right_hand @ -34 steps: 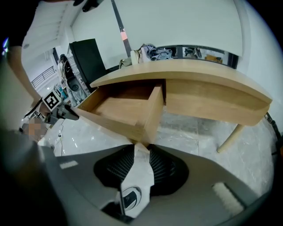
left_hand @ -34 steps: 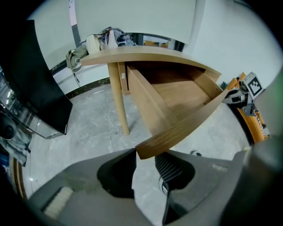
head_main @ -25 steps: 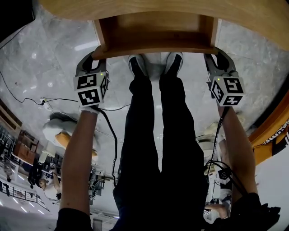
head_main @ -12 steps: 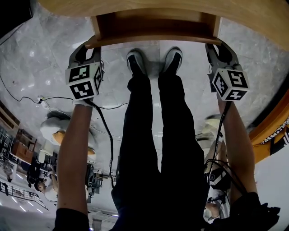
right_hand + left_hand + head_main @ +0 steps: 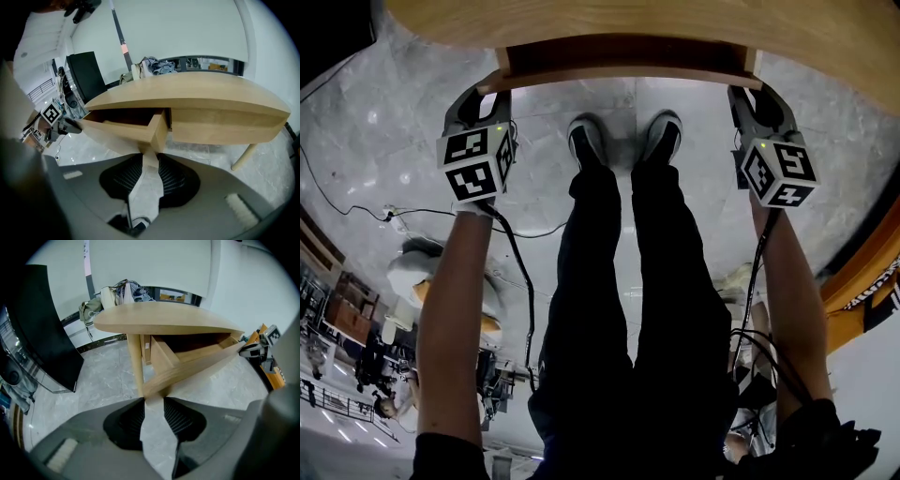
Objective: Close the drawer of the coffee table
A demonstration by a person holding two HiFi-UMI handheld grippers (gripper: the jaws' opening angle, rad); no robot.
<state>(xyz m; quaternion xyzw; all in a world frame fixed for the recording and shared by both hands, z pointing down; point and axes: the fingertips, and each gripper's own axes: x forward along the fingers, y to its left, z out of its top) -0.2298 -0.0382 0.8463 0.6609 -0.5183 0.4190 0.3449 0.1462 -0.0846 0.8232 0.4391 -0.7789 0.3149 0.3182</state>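
Observation:
The light wooden coffee table [image 5: 628, 23] fills the top of the head view, and its drawer [image 5: 619, 73] sticks out only a little. My left gripper [image 5: 487, 92] is shut on the left end of the drawer front and my right gripper [image 5: 748, 89] on the right end. In the left gripper view the drawer front [image 5: 197, 364] runs into the left gripper [image 5: 153, 401], its corner between the pads. The right gripper view shows the drawer [image 5: 126, 126] part open, with its corner held in the right gripper [image 5: 151, 159].
The person's dark legs and shoes [image 5: 623, 141] stand on the marble floor right below the drawer. A cable [image 5: 356, 206] trails on the floor at left. A table leg [image 5: 135, 362] is beside the left jaws. A black panel [image 5: 42, 329] stands at left.
The drawer has slid further under the table top, so less of its inside shows. Both grippers have moved towards the table with it.

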